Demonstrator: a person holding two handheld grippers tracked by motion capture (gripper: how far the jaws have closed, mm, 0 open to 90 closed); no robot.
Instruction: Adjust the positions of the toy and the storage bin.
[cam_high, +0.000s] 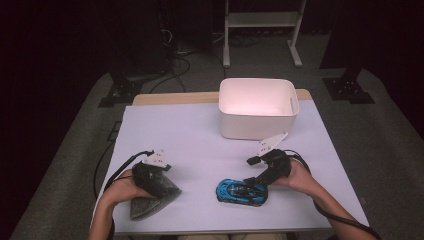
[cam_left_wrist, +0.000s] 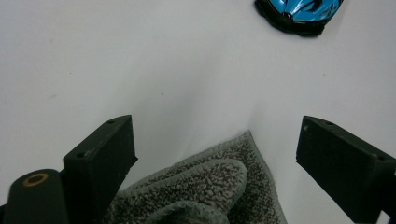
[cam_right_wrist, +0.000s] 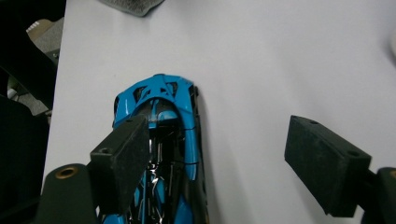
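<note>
A blue and black toy car (cam_high: 241, 192) lies on the white tabletop (cam_high: 190, 135) near the front edge, right of centre. My right gripper (cam_high: 252, 180) hovers over its right end, open; in the right gripper view its left jaw hangs above the car (cam_right_wrist: 163, 102) and the right jaw stands off to the side over bare table, so the gripper (cam_right_wrist: 217, 126) presses on nothing. A grey folded cloth (cam_high: 152, 200) lies at the front left. My left gripper (cam_high: 160, 182) is open just above it, the cloth's corner (cam_left_wrist: 205, 186) lying loose between the wide jaws (cam_left_wrist: 217, 128).
A white plastic bin (cam_high: 257, 120) stands at the back of the table, right of centre, with a pinkish inside. The car's nose (cam_left_wrist: 299, 14) shows far off in the left gripper view. A white frame stand (cam_high: 262, 20) is on the floor behind.
</note>
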